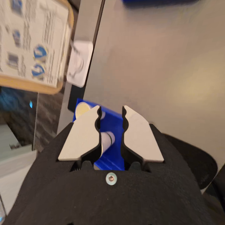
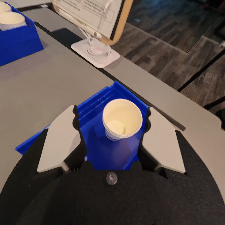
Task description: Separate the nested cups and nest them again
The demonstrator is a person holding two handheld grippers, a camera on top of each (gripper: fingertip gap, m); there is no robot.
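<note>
In the right wrist view a stack of nested white paper cups [image 2: 121, 120] stands upright in a shallow blue tray [image 2: 97, 103] on the grey table. My right gripper [image 2: 111, 108] is wide open above the tray, with the stack between and below its fingers, untouched. In the left wrist view my left gripper [image 1: 111, 107] is open and empty over a blue bin [image 1: 113, 123]. A white cup [image 1: 107, 140] lies in that bin, partly hidden by the left finger. Another cup [image 1: 82, 109] shows its cream inside at the bin's far left. The view is blurred.
A framed sign [image 2: 92, 15] on a clear stand with a white base [image 2: 96, 54] stands at the table's far edge; it also shows in the left wrist view [image 1: 34, 42]. A second blue bin with cups [image 2: 18, 36] sits at the far left. Dark floor [image 2: 170, 48] lies beyond the table edge.
</note>
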